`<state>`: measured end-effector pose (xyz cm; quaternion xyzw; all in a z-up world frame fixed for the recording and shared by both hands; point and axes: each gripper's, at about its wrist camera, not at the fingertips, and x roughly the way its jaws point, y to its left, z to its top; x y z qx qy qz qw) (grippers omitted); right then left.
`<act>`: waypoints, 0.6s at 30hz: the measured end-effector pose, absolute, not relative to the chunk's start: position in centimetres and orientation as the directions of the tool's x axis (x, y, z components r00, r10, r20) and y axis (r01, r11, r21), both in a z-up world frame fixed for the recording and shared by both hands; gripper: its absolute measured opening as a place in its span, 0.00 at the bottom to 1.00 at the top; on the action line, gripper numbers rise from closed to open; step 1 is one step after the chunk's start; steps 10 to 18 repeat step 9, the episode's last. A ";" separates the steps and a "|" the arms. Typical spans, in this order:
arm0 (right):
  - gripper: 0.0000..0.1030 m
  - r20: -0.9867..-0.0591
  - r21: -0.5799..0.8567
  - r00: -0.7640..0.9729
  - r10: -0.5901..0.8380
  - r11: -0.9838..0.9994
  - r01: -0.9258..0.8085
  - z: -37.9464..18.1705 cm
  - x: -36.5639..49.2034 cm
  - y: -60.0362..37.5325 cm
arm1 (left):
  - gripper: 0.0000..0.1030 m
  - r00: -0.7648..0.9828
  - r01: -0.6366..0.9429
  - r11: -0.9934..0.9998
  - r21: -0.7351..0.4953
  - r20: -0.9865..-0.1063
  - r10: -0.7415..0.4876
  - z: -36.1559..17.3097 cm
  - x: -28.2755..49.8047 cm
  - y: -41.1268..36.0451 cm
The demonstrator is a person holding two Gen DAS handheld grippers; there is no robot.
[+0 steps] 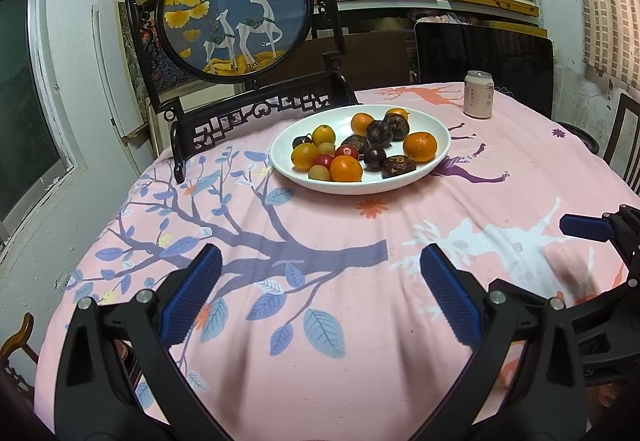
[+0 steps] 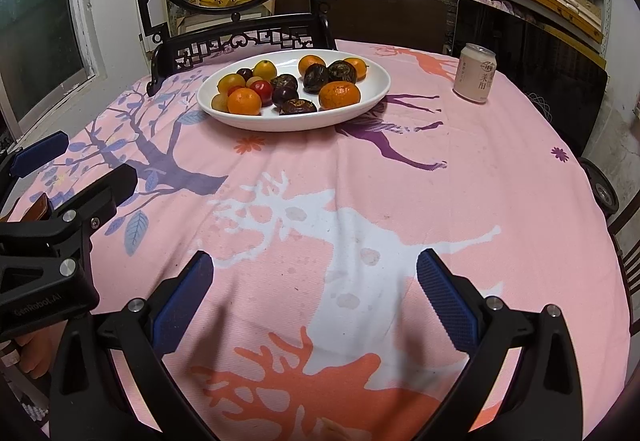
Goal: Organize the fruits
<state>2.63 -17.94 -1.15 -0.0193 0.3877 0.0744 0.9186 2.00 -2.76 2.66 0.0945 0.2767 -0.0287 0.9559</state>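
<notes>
White oval plate (image 1: pixel 432 123) is seen toward the far side of the desk (image 1: pixel 320 241), on a pink printed tablecloth (image 2: pixel 360 181). All visible fruits are held in it: mandarins (image 1: pixel 346 168), smaller yellow-orange citrus (image 1: pixel 305 155), red cherry tomatoes (image 1: pixel 346 152), pale small round fruits (image 1: pixel 319 173), dark plums (image 1: pixel 375 157), and dark brown wrinkled fruits (image 1: pixel 398 166), kind not settled. Loose grouping is noted: small pieces left, dark ones middle and right, mandarins scattered. Whether sorting is done or still pending cannot be told; none is seen lying on the cloth.

Left gripper (image 1: pixel 320 293) is spread wide, nothing between the pads, held low over the near desk edge. Right gripper (image 2: pixel 314 295) is likewise spread and empty, just beside it. Both are well apart from the plate.

Handling, as judged: mandarins light, slightly soft, skin grippy, best taken across the widest middle. Tomatoes and plums smooth, slippery, easily bruised or rolled, so a gentle centred pinch is called for. Wrinkled dark fruits look firmer and rougher. Pieces touch each other, so neighbours may be nudged.

A drink can (image 1: pixel 478 94) stands upright behind-right of the plate; a framed deer screen (image 1: pixel 236 5) stands behind-left.
</notes>
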 end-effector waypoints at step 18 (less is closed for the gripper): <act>0.99 -0.715 0.023 0.689 0.122 0.988 -0.151 -1.1 2.6 -17.9 | 0.98 0.838 0.100 0.984 0.148 -0.546 -0.003 2.7 2.2 -2.4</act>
